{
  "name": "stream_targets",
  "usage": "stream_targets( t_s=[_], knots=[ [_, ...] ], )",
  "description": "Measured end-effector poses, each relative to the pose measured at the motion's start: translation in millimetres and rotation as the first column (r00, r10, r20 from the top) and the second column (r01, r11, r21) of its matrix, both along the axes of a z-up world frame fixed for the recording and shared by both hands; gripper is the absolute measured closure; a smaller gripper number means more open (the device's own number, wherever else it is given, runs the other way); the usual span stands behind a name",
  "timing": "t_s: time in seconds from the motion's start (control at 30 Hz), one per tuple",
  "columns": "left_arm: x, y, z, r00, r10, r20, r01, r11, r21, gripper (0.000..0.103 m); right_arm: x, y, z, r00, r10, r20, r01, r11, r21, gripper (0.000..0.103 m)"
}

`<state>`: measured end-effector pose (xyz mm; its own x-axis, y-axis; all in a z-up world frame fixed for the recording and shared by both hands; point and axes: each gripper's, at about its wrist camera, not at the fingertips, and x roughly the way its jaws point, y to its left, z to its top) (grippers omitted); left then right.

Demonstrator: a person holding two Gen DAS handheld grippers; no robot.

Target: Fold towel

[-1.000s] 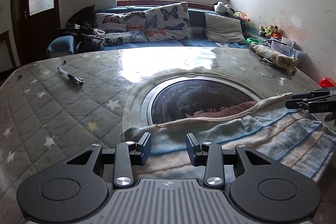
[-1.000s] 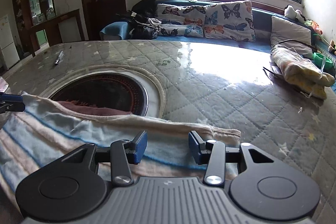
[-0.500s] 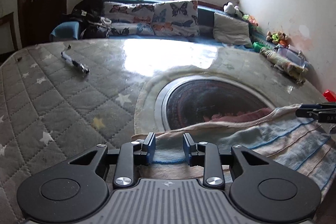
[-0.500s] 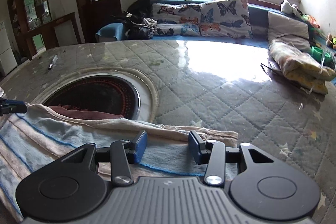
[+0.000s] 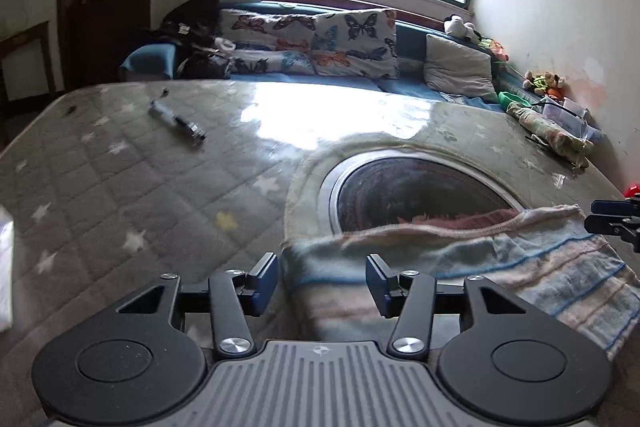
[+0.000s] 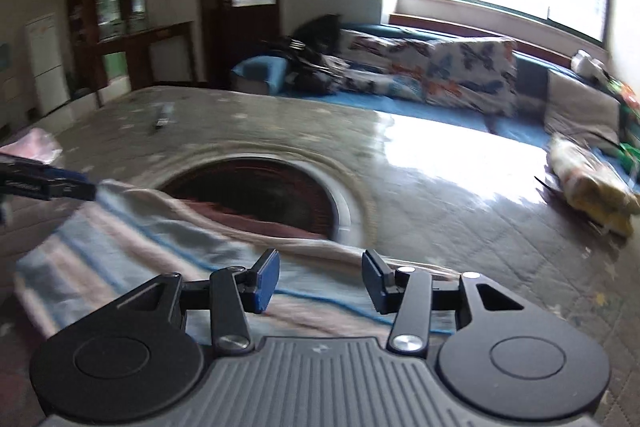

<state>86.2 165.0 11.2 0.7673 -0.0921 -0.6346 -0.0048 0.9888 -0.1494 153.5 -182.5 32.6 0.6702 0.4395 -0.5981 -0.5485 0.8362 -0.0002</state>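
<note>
Just in front of my left hand-held gripper (image 5: 321,279) lies the towel (image 5: 460,267), striped in blue and pink, on the desk (image 5: 120,187) with its quilted star cover. My left hand-held gripper is released, its two blue fingers spread wide; the towel's left edge is between them, and I cannot tell if it touches them. My right hand-held gripper (image 6: 319,278) is released as well, with the other end of the towel (image 6: 160,239) under and between its fingers. Beyond both of them, the far edge of the towel reaches over the rim of a round dark opening (image 5: 416,191) in the desk. Far to the left of my left hand-held gripper a small pen-like thing (image 5: 178,122) lies on the cover. The right wrist view is blurred.
</note>
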Motion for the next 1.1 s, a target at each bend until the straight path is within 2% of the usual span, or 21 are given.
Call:
stream_targets(
  t_s=[0.27,0.4,0.57,0.7,0.8,0.9,1.1],
  knots=[
    [-53,15,-6,0.999,0.029,-0.033,-0.031,0.998,-0.052,0.047,-48,63,4,0.978,0.206,0.016,-0.206,0.978,-0.036,0.054],
    [-67,18,-11,0.999,0.024,-0.035,-0.026,0.997,-0.071,0.047,-71,97,3,0.950,0.312,0.017,-0.310,0.949,-0.060,0.054],
    [-74,21,-9,1.000,0.006,-0.010,-0.007,0.995,-0.100,0.047,-100,139,2,0.900,0.436,0.015,-0.433,0.897,-0.090,0.054],
    [-68,17,-11,0.999,-0.039,-0.007,0.038,0.995,-0.088,0.049,-106,153,-3,0.885,0.465,0.008,-0.461,0.880,-0.111,0.055],
    [-61,15,-19,0.998,-0.056,-0.033,0.054,0.996,-0.065,0.056,-111,163,-6,0.874,0.486,0.002,-0.482,0.867,-0.126,0.055],
    [-60,16,-20,0.997,-0.068,-0.029,0.067,0.996,-0.060,0.056,-116,173,-10,0.862,0.507,-0.005,-0.502,0.853,-0.141,0.055],
    [-61,32,-16,1.000,-0.026,-0.018,0.024,0.995,-0.095,0.056,-125,194,-19,0.835,0.550,-0.011,-0.543,0.822,-0.171,0.055]
  ],
)
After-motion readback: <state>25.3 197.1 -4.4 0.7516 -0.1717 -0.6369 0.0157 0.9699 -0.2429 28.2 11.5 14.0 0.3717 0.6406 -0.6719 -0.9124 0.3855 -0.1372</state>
